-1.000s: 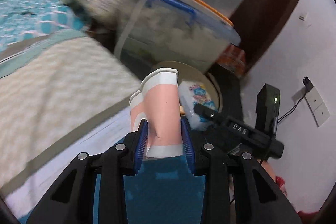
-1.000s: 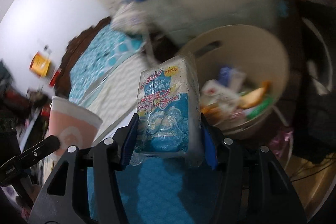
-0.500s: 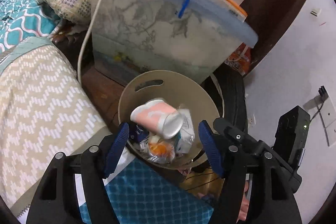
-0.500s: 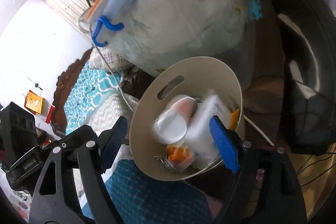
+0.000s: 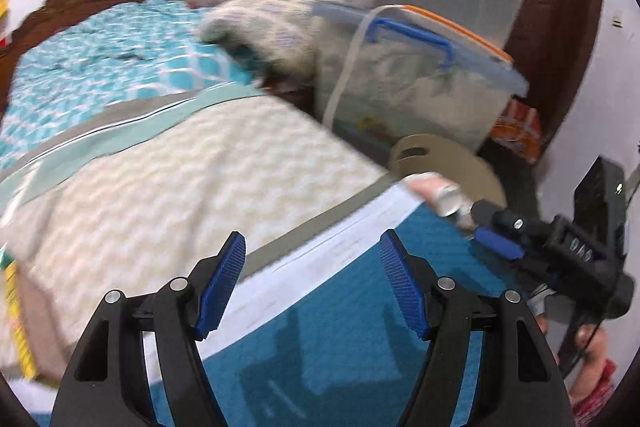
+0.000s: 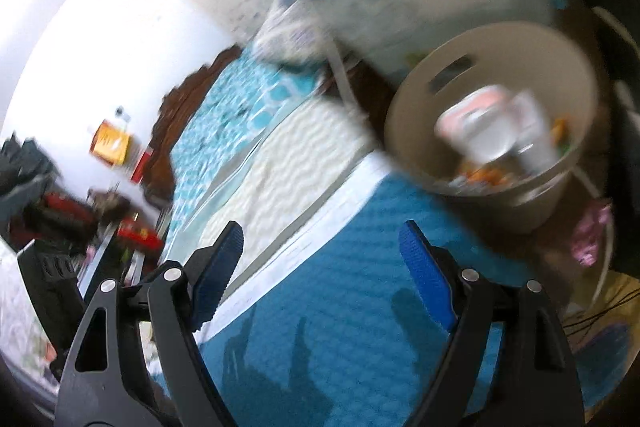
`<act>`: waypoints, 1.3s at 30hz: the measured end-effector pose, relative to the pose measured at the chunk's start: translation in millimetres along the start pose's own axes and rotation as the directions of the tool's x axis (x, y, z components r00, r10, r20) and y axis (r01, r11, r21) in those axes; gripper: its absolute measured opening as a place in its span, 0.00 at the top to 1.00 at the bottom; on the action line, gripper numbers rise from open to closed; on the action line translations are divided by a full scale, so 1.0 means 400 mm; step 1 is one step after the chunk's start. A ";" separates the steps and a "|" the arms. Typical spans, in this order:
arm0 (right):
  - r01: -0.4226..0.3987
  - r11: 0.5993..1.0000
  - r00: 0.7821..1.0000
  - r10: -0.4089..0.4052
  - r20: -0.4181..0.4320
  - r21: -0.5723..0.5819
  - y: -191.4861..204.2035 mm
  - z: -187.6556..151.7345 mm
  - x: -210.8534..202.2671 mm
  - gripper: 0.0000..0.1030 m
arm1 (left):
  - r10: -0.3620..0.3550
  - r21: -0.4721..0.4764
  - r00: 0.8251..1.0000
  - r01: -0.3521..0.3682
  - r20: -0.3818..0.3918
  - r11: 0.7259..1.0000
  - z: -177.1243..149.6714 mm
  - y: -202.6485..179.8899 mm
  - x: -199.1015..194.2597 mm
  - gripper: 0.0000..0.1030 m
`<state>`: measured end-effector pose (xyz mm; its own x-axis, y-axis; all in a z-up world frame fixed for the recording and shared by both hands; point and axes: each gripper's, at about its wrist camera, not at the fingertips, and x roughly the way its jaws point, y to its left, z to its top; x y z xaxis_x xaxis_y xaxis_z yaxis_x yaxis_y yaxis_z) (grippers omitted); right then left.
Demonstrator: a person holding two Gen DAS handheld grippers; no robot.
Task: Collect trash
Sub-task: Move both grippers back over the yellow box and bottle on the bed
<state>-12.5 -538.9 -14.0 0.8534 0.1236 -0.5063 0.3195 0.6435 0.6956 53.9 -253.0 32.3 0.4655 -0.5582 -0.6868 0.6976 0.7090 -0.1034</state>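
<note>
A beige round trash bin (image 6: 492,67) stands on the floor beside the bed; it also shows in the left wrist view (image 5: 460,163). A pink paper cup (image 6: 476,119) lies in it on other wrappers, and its rim peeks past the bed edge in the left wrist view (image 5: 436,191). My left gripper (image 5: 312,275) is open and empty over the blue mat. My right gripper (image 6: 320,259) is open and empty, below and left of the bin. The right gripper also shows at the right of the left wrist view (image 5: 552,247).
A clear storage box with a blue handle (image 5: 412,83) stands behind the bin, another box on top. The bed with a cream chevron blanket (image 5: 160,187) and teal cover (image 5: 100,59) lies left. A blue mat (image 6: 360,307) is under both grippers. A black tyre (image 6: 616,39) is right of the bin.
A second ago I held the pink cup and a blue-white packet. Both were let go into the bin. Both grippers have pulled back from the bin toward the bed.
</note>
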 end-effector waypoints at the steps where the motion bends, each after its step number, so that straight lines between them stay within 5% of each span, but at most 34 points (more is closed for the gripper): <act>1: -0.011 1.000 1.000 0.010 -0.019 -0.017 0.027 -0.014 0.013 0.22 | 0.027 -0.011 1.000 -0.027 0.001 1.000 -0.018 0.024 -0.020 0.35; 16: -0.123 0.973 0.973 0.079 -0.217 -0.198 0.312 -0.192 0.142 0.23 | 0.214 -0.206 0.977 -0.211 -0.008 0.956 -0.179 0.291 -0.204 0.32; 31: -0.171 0.939 0.945 0.071 -0.319 -0.300 0.463 -0.294 0.205 0.23 | 0.396 -0.303 0.916 -0.395 -0.060 0.868 -0.283 0.480 -0.298 0.32; 39: -0.188 0.915 0.932 0.051 -0.359 -0.357 0.540 -0.353 0.237 0.23 | 0.463 -0.360 0.883 -0.459 -0.081 0.813 -0.330 0.575 -0.342 0.11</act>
<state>79.2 -281.4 16.4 0.6636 0.4193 -0.6195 -0.0146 0.8353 0.5496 78.6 43.3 7.5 0.6898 -0.1301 -0.7122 0.1574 0.9871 -0.0278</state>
